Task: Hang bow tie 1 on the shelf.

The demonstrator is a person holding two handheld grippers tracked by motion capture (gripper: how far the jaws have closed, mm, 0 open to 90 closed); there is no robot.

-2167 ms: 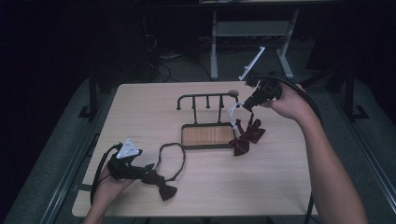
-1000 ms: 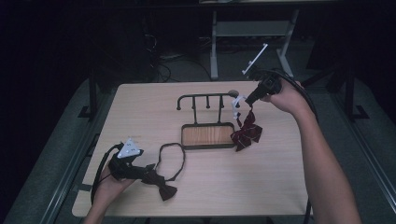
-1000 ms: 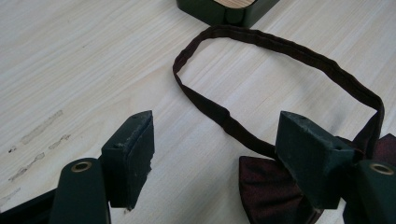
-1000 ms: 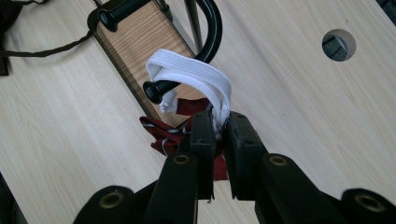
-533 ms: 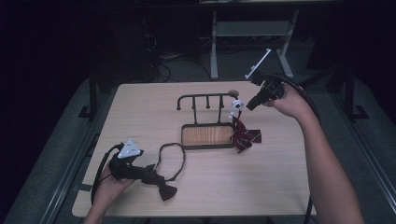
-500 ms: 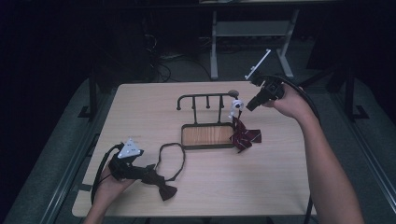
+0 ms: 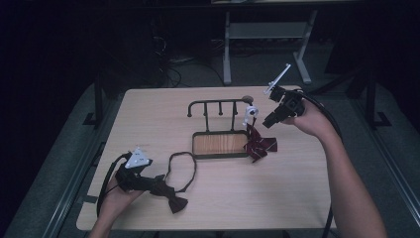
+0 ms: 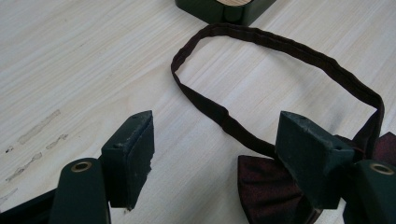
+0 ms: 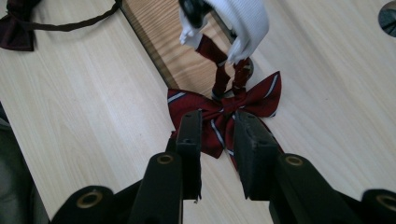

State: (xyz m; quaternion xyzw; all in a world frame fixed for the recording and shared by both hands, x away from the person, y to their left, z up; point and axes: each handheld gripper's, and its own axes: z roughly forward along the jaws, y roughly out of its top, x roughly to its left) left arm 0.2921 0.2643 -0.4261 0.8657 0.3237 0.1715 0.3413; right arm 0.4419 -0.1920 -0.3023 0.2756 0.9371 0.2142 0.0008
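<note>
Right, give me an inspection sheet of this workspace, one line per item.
Surface: wooden table, some scuff marks in the left gripper view.
Job's things: striped bow tie hanging by its white strap from the rack; dark bow tie with looped strap flat on the table.
Clutter: nothing seen.
Grippers: left gripper open, jaws around the dark bow tie's strap; right gripper narrowly open, above the striped bow tie.
Cables: one trails from each gripper.
Surroundings: dark, desk frame behind.
</note>
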